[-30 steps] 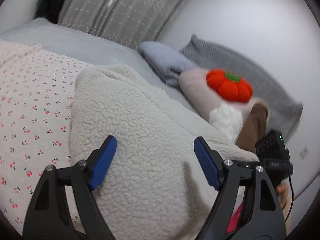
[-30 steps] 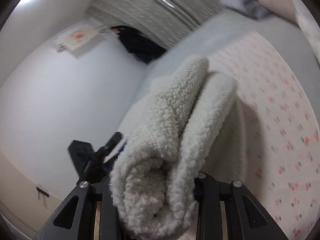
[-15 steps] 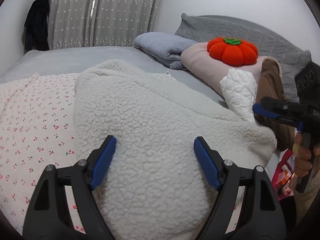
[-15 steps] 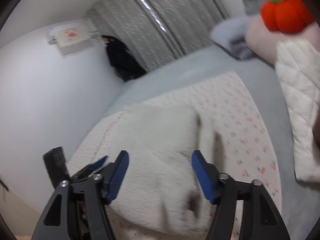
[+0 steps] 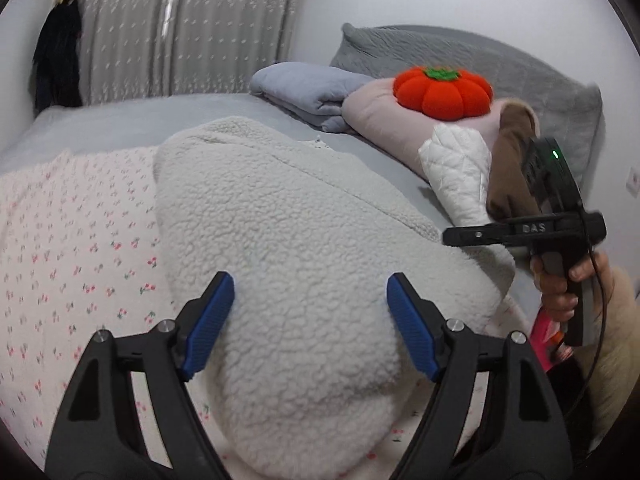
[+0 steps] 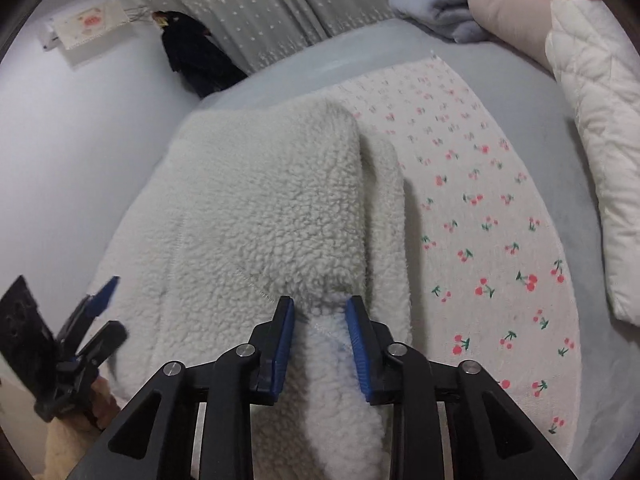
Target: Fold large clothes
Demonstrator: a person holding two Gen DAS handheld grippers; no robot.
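Fleece fills the near ground: a cream sherpa garment, doubled over, lying on a cherry-print sheet that keeps it off the grey bedspread. Right gripper has its blue pads narrowed onto a ridge of the fleece's near edge, pinching it; probably to lift that edge for the next fold. Left gripper hangs over the fleece with fingers wide, nothing between them but pile below; whether it touches the fleece, cannot tell. Judged ready to take the opposite edge. Beyond the fleece, toward the headboard: white quilted item, pink pillow bearing an orange pumpkin cushion, folded blue blanket. Farthest from the fleece, grey curtain.
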